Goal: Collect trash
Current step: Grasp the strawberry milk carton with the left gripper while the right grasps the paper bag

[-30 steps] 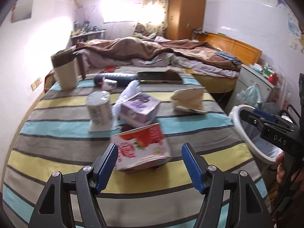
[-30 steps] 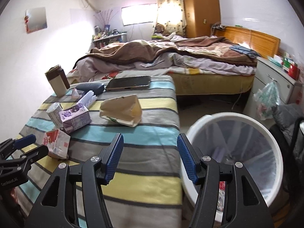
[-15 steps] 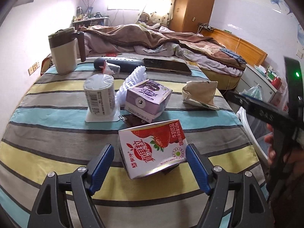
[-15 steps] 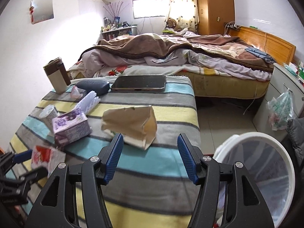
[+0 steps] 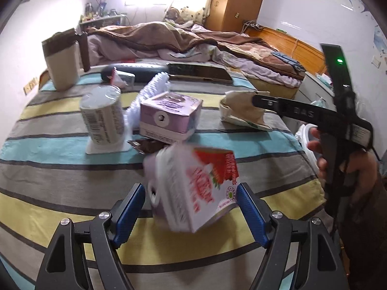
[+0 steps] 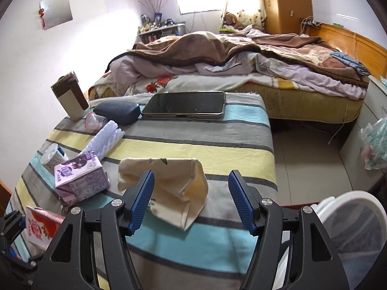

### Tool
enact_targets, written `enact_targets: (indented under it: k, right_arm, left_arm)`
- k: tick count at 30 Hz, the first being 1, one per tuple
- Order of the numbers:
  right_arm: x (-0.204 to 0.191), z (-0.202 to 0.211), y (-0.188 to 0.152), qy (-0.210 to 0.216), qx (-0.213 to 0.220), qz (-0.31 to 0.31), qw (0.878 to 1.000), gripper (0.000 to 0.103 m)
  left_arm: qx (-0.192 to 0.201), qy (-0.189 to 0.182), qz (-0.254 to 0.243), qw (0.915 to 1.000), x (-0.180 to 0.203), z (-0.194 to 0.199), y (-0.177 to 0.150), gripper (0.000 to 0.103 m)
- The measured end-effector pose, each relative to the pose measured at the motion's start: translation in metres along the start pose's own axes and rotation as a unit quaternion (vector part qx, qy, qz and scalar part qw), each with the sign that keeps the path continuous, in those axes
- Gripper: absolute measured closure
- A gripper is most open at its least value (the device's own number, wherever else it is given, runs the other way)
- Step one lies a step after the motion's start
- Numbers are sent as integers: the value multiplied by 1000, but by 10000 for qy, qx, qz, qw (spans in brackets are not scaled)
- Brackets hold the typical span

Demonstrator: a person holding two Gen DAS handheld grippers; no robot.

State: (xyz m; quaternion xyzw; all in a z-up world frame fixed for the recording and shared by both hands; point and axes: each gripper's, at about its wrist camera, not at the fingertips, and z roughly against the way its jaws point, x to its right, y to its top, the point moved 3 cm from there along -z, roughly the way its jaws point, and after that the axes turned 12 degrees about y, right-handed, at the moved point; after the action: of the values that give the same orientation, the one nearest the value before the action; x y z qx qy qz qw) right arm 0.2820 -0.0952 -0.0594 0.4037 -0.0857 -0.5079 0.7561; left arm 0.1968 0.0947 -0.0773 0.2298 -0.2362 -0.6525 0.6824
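Left gripper (image 5: 191,204): we see its widened jaws flanking the tilted strawberry milk carton (image 5: 196,188), grip unclear | Right gripper (image 6: 191,198): widening, empty, straddles the paper bag (image 6: 167,188) lying crosswise on the counter (image 6: 205,145).

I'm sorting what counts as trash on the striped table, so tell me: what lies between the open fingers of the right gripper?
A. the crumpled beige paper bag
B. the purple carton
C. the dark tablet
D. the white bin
A: in the right wrist view the crumpled beige paper bag lies on the striped cloth between the open right gripper, ungripped.
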Motion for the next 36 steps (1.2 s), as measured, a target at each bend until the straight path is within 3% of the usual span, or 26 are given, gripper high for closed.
enact_targets:
  k: [3, 7, 16, 19, 25, 26, 27, 28, 36]
  right_arm:
    - [3, -6, 1, 27, -121, 68, 9999, 38]
    - [6, -15, -1, 109, -289, 35, 9995, 38]
    - [9, -20, -5, 446, -358, -382, 9976, 38]
    - [10, -20, -6, 511, -329, -527, 9968, 50]
    - [7, -20, -8, 618, -305, -613, 9957, 58]
    - [8, -20, -7, 642, -293, -646, 9954, 65]
    - [9, -20, -8, 684, -289, -687, 9949, 68]
    - [8, -20, -9, 715, -289, -713, 9945, 69]
    - [4, -10, -13, 775, -211, -661, 9946, 80]
  left_arm:
    - [-118, -132, -8, 9998, 1, -5, -2, 26]
    - [36, 126, -54, 9999, 1, -2, -1, 26]
    - [133, -400, 461, 9980, -8, 1, 10, 26]
    - [197, -378, 584, 9974, -11, 2, 16, 26]
    - [159, -401, 945, 9946, -18, -4, 19, 26]
    - [149, -382, 1008, 9941, -20, -6, 20, 32]
    - [154, -352, 1061, 9936, -21, -6, 19, 44]
    - [154, -334, 1080, 9935, -23, -6, 19, 47]
    - [178, -359, 1043, 9937, -22, -6, 19, 53]
